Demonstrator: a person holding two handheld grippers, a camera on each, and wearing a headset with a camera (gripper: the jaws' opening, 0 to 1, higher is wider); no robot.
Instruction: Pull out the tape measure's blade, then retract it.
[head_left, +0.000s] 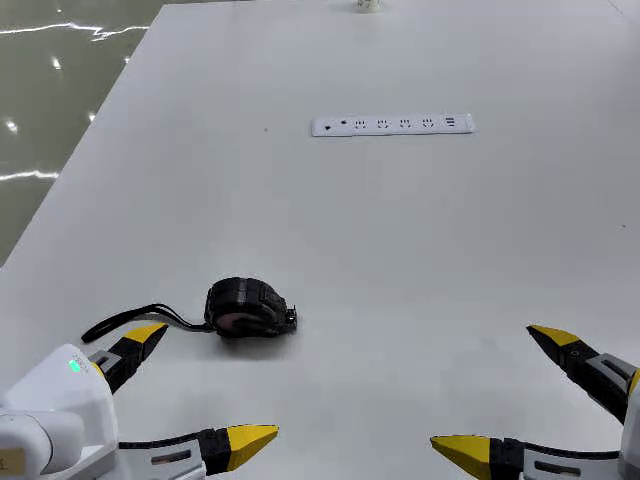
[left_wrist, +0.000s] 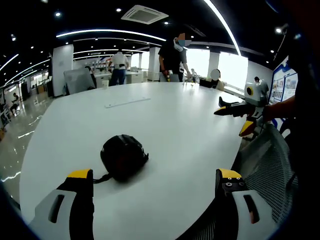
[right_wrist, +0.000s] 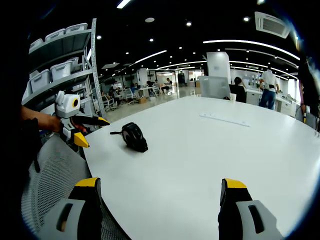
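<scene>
A black tape measure (head_left: 247, 308) with a black wrist strap (head_left: 130, 318) lies on the white table (head_left: 400, 230), its blade fully inside the case. It sits just ahead of my left gripper (head_left: 196, 388), which is open and holds nothing; in the left gripper view the tape measure (left_wrist: 123, 156) lies between and beyond the yellow-tipped fingers (left_wrist: 80, 176). My right gripper (head_left: 513, 393) is open and apart, near the table's front right. From the right gripper view the tape measure (right_wrist: 135, 136) is far to the left, next to the left gripper (right_wrist: 80, 129).
A white power strip (head_left: 392, 125) lies flat farther back on the table. A small object (head_left: 367, 5) stands at the far edge. The table's left edge runs diagonally beside a shiny floor. A mesh chair (left_wrist: 270, 170) is close to the near edge; people stand beyond the table.
</scene>
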